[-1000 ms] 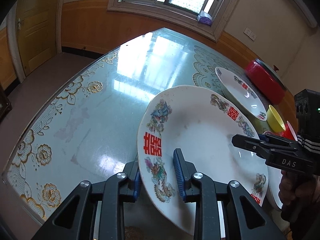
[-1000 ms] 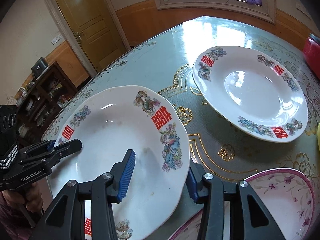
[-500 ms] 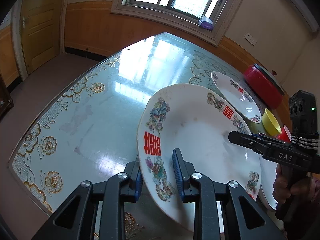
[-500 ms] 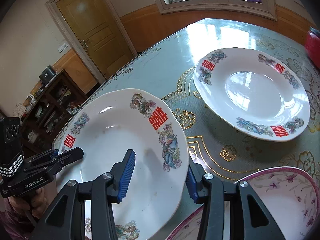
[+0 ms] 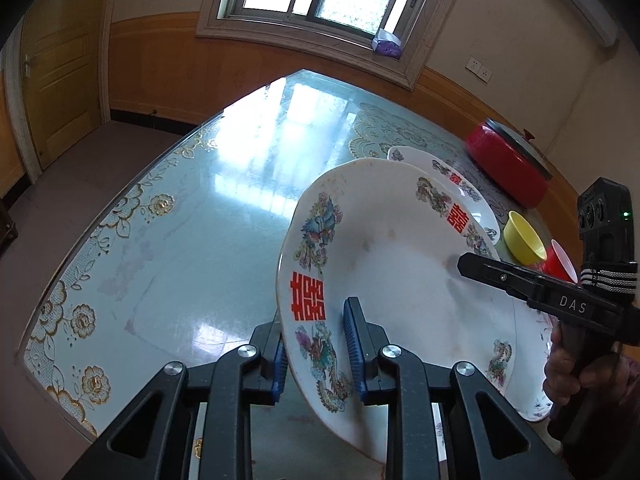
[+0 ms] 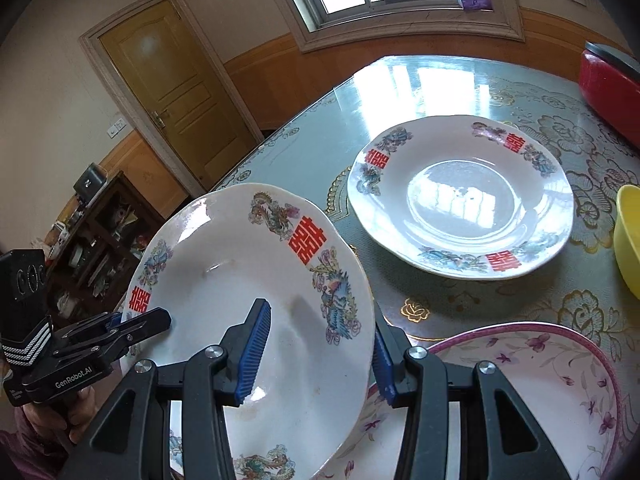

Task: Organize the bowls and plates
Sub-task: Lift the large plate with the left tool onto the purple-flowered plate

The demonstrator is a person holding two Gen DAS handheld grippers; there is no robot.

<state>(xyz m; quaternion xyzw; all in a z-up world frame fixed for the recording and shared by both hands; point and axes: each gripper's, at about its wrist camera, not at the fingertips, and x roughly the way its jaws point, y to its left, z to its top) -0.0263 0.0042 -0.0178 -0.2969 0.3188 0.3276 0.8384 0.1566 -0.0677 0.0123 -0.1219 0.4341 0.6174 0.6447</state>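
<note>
A white plate with red double-happiness marks [image 5: 400, 280] is held in the air, tilted, above the table. My left gripper [image 5: 318, 356] is shut on its left rim. My right gripper [image 6: 316, 352] straddles its opposite rim [image 6: 280, 300] with jaws spread, and it shows from the side in the left wrist view [image 5: 520, 280]. A second matching plate [image 6: 460, 200] lies flat on the table farther back. A white plate with purple flowers [image 6: 540, 392] lies under the lifted plate at the near right.
A yellow bowl [image 5: 524, 238] and a red bowl [image 5: 562, 266] stand at the right. A red lidded pot [image 5: 508, 168] sits at the far right. The glass-topped table [image 5: 200, 220] has a near left edge; a door [image 6: 176, 92] and a dark cabinet [image 6: 100, 248] stand beyond.
The plate has risen and tilted more steeply, carried by both grippers. The second plate now looks farther below and behind it.
</note>
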